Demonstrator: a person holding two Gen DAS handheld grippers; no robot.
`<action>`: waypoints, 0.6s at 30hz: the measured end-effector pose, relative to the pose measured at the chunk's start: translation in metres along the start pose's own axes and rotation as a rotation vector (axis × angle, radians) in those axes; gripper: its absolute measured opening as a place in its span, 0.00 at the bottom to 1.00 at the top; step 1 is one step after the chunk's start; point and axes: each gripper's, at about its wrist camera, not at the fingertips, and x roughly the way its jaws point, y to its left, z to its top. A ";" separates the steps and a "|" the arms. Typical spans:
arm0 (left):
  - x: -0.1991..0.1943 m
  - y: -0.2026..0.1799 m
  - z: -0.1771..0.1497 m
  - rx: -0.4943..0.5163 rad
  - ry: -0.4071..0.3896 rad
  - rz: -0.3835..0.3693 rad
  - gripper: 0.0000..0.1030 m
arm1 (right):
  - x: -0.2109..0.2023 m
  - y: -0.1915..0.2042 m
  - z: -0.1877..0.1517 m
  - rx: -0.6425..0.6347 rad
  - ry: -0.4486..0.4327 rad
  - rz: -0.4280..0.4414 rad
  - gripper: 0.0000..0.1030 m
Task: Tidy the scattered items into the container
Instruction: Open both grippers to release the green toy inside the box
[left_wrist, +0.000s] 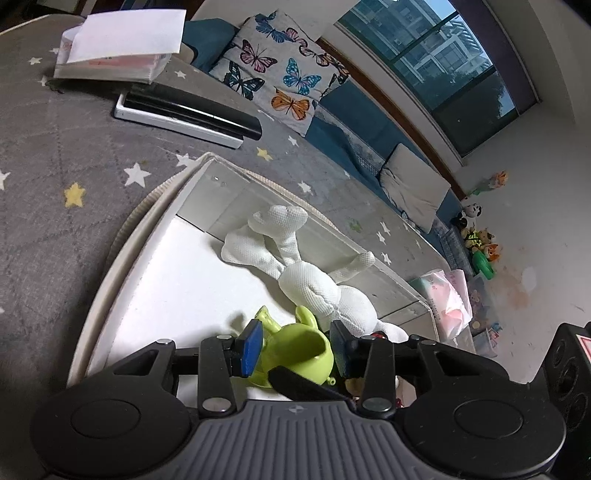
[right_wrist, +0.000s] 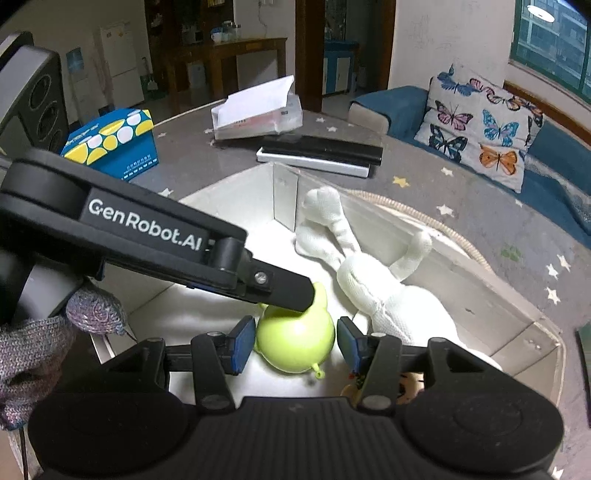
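Lime-green round plastic toy (right_wrist: 295, 341) on the white floor of the clear-walled rectangular container (right_wrist: 480, 295), between both spread-jawed grippers, left gripper (left_wrist: 295, 349) and right gripper (right_wrist: 295, 343) flanking without gripping, white knitted plush rabbit (right_wrist: 369, 273) just right.

left claw (left_wrist: 295, 349) open around green toy (left_wrist: 299, 354), white plush (left_wrist: 314, 280), container (left_wrist: 122, 280)

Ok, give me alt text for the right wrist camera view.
The right gripper straddles a green toy cup inside a clear container, jaws open. The left gripper reaches in from the left, beside a white plush toy.
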 end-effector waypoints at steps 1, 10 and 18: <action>-0.003 -0.001 0.000 0.004 -0.004 0.003 0.41 | -0.002 0.000 -0.001 0.001 -0.005 0.002 0.48; -0.030 -0.016 -0.012 0.047 -0.047 0.008 0.41 | -0.041 0.008 -0.014 -0.002 -0.105 -0.001 0.58; -0.058 -0.036 -0.034 0.102 -0.093 -0.014 0.41 | -0.092 0.025 -0.038 -0.022 -0.221 -0.006 0.69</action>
